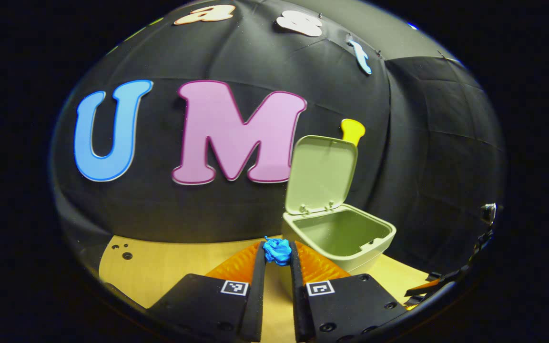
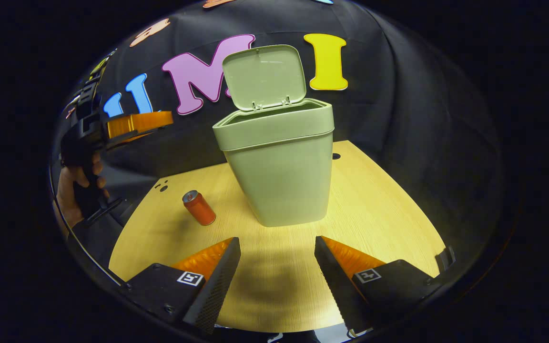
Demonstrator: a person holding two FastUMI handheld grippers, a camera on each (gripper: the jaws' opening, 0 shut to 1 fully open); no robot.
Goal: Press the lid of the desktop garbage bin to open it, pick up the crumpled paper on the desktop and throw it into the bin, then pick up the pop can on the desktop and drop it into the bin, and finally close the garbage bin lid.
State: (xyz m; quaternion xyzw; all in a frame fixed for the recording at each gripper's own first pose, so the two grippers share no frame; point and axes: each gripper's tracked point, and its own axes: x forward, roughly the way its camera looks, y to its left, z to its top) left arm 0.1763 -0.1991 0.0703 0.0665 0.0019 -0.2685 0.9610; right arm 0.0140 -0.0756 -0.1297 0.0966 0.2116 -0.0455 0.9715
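In the left gripper view my left gripper [image 1: 278, 252] is shut on a blue crumpled paper [image 1: 277, 250], held in the air just left of the bin's rim. The pale green bin [image 1: 339, 238] stands with its lid [image 1: 322, 172] tilted up and its inside bare. In the right gripper view the same bin [image 2: 281, 166] stands on the wooden table, lid [image 2: 264, 76] raised. A red pop can [image 2: 198, 207] lies to the bin's left. My right gripper [image 2: 277, 267] hangs open in front of the bin with nothing between its fingers. The left gripper [image 2: 131, 125] appears high at the left, held by a hand [image 2: 72, 186].
The wooden table [image 2: 374, 219] has a rounded edge and small holes [image 2: 161, 186] near its far left corner. The black cloth wall rises close behind the bin. Bare tabletop lies to the right of the bin and in front of it.
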